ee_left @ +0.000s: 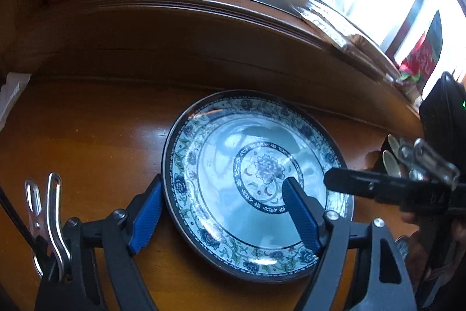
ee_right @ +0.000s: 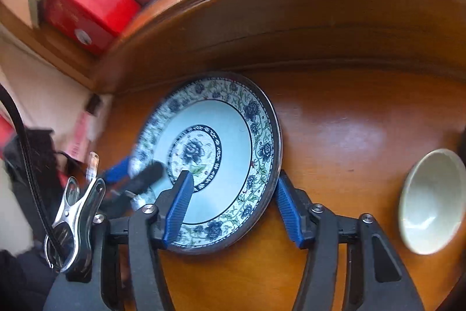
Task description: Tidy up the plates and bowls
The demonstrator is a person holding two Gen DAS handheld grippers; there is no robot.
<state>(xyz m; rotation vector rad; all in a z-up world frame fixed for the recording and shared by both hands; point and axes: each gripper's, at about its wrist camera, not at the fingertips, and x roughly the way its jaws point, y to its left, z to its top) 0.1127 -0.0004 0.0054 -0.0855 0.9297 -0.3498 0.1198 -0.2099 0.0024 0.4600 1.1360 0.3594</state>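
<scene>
Both grippers straddle one plate rim on the wooden table.

The blue-patterned plate [ee_left: 256, 182] lies flat on the table [ee_left: 87, 142]. Left gripper [ee_left: 222, 197] and right gripper [ee_right: 233, 190] each stand spread apart, one finger over the plate, one outside its rim. A white bowl [ee_right: 431, 200] sits apart to the right.

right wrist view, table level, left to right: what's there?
metal clip → blue-and-white plate → bare stretch of wooden table → pale bowl.
</scene>
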